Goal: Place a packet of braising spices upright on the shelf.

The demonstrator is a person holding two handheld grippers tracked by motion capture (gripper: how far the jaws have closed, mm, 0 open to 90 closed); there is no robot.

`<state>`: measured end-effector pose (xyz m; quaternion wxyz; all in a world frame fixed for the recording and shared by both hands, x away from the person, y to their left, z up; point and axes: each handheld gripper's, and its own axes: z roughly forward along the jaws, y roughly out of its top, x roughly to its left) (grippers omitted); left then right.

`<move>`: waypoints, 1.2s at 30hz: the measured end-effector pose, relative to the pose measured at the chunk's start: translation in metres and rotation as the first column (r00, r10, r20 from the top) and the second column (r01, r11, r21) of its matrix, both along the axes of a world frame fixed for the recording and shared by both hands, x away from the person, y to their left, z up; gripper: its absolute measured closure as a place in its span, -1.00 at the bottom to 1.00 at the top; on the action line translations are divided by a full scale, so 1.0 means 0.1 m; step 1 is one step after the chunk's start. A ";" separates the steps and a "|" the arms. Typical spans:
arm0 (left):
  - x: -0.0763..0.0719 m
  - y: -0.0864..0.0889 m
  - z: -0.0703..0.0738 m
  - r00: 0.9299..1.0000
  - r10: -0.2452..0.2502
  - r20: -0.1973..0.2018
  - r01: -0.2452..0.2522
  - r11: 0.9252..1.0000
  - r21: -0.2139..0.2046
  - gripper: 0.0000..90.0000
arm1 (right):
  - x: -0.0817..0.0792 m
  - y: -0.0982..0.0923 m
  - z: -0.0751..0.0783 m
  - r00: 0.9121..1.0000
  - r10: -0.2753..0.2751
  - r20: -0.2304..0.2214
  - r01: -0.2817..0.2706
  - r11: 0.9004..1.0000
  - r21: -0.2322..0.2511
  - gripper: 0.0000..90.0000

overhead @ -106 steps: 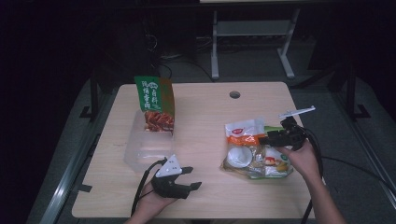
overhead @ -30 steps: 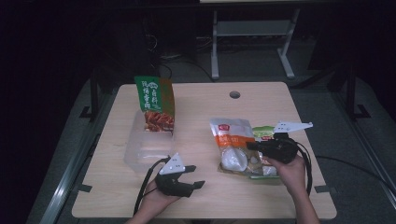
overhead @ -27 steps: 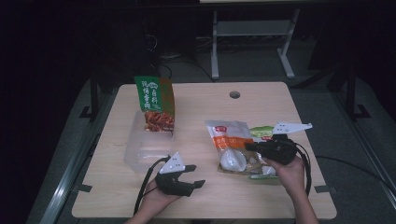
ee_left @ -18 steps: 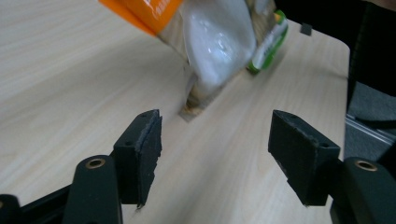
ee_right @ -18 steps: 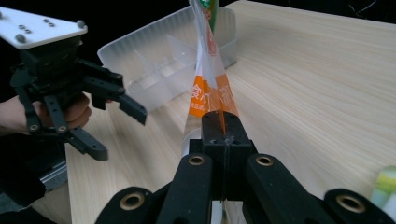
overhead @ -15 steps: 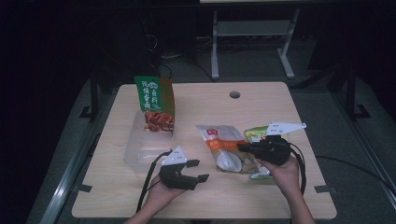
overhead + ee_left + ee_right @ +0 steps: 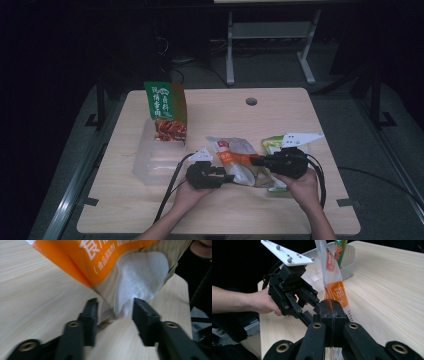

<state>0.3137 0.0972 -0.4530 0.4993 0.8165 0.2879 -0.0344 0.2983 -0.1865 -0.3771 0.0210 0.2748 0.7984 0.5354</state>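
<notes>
Pale wood table, dark room, metal rack behind. Orange-white snack bag mid-table, right gripper clamped on its edge; left gripper jaws closing around bag corner, not pressing. Clear bin at left.

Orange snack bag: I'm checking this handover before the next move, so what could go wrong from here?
1. The left gripper has been closing around the orange snack bag's lower corner, but the pads do not look clamped yet; it may catch loose film only and slip.
2. The right gripper is shut on the bag; pulling apart could tear it.
3. The green packet beside it could be dragged along.
</notes>
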 end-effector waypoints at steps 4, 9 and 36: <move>0.00 -0.07 0.04 0.999 0.002 0.033 -0.002 1.000 0.024 0.79 | 0.01 -0.04 -0.04 1.000 -0.005 -0.009 0.005 1.000 0.001 1.00; -0.01 -0.13 0.10 0.998 0.025 0.052 -0.026 0.999 0.024 0.99 | 0.02 -0.15 -0.13 0.999 -0.034 -0.030 0.034 0.999 -0.003 1.00; -0.17 -0.05 0.17 0.977 0.026 0.212 -0.058 0.988 0.146 1.00 | 0.18 0.16 -0.26 0.996 -0.028 -0.080 0.020 0.995 -0.099 0.72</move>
